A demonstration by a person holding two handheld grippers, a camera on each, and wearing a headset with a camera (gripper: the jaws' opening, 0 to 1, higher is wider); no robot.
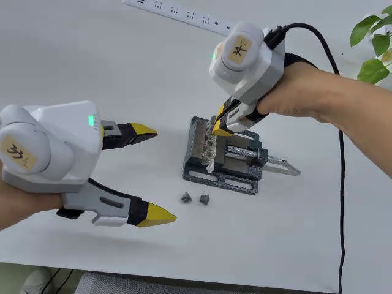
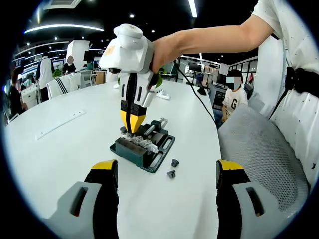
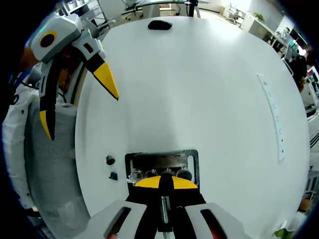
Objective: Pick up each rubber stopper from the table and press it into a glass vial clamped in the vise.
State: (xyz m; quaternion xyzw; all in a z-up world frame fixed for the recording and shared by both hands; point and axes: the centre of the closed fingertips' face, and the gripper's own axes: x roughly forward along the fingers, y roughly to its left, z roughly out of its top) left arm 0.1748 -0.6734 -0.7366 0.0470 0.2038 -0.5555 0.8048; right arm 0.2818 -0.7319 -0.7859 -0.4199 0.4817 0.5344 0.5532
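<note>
Stoppers point(image 1: 186, 197), two, dark grey rubber, lie on white table point(image 1: 275, 245) beside grey metal vise point(image 1: 223, 177). Likely light, squashy, grippy: pinch by sides. Left gripper point(image 1: 156, 173) spread; right gripper point(image 1: 219, 130) tips pressed together above clear glass vials point(image 2: 142, 142).

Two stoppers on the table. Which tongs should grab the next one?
Left. The left tongs are open and free, hovering beside the stoppers; the right tongs are shut, tips down at the vials in the vise.

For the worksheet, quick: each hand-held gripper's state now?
Left hand-held gripper: open, empty.
Right hand-held gripper: shut at the vise; contents cannot be told.
</note>
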